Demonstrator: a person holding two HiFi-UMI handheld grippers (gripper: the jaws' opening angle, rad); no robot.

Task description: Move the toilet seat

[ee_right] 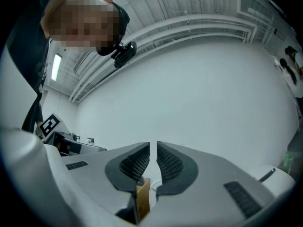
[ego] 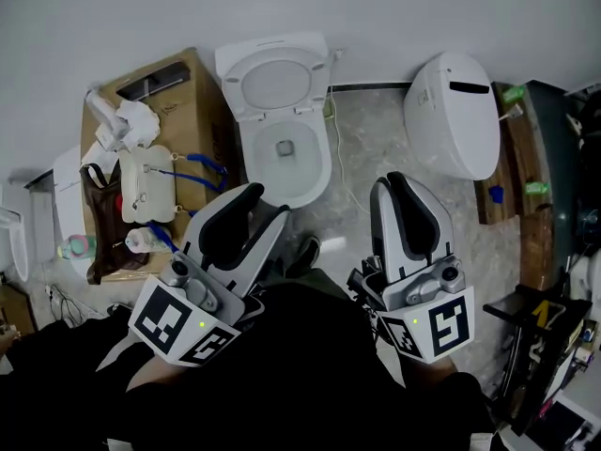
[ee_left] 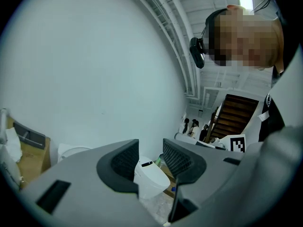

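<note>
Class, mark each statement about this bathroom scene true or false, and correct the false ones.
1. The toilet in front of the person is open, its lid raised. True.
2. The left gripper grips the toilet's rim. False: its jaws stand apart with nothing between them, short of the toilet.
3. A cardboard box stands left of the toilet. True.
4. The right gripper holds a bottle. False: nothing is between its jaws.

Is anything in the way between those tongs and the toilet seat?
Nothing visible. Only floor lies between the left tongs, the right tongs and the toilet seat; the cardboard box stands off to the side.
</note>
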